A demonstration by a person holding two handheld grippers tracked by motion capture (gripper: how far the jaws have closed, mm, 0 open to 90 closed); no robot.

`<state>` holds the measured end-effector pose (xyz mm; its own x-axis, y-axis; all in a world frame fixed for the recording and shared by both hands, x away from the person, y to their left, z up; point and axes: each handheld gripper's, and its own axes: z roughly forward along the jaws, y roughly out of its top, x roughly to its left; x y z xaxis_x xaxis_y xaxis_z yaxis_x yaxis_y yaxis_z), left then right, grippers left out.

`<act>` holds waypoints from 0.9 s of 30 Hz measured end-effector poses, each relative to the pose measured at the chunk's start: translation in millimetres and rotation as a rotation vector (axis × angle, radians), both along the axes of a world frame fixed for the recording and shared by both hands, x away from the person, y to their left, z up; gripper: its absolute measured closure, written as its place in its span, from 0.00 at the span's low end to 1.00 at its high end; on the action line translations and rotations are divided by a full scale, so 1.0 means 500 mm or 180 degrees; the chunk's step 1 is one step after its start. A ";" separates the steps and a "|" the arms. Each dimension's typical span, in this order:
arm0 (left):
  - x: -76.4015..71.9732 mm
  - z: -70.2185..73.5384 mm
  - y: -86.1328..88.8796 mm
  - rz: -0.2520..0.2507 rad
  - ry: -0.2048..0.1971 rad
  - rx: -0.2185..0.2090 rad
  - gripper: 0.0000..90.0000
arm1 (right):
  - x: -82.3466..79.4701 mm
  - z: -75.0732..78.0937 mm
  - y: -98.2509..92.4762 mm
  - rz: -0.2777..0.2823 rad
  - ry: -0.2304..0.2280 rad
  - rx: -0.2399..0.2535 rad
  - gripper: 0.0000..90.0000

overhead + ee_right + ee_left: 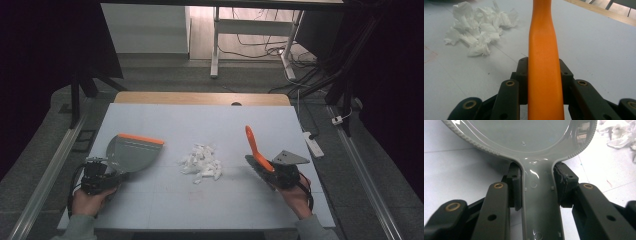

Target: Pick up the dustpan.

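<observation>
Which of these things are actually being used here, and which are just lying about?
In use, likely for sweeping up:
- grey dustpan, clamped by its handle in the left tool
- orange-handled brush, clamped in the right tool
- pile of crumpled white tissue, between them on the table

Lying about:
- power strip beside the table
- cables on the floor

Grey plastic dustpan with orange lip [131, 151] in the left claw [107, 177]; orange brush handle [254, 146] in the right claw [270, 170]; crumpled white paper scraps [201, 162] between them.
</observation>
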<state>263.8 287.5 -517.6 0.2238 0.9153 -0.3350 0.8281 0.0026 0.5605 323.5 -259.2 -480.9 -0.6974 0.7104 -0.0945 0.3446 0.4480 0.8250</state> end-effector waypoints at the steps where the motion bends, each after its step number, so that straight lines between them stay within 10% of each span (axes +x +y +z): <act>1: -0.001 0.002 0.002 -0.0001 -0.0040 -0.0016 0.68 | 0.000 0.000 0.000 0.0000 0.0000 0.0002 0.78; 27: -0.019 0.036 0.025 -0.0237 -0.0648 -0.0195 0.68 | 0.005 0.022 -0.006 -0.0071 -0.0075 0.0239 0.78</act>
<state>254.1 300.0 -499.7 0.3586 0.8730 -0.3305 0.6971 -0.0149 0.7168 326.1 -262.0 -469.7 -0.6795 0.7315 -0.0565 0.3340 0.3769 0.8639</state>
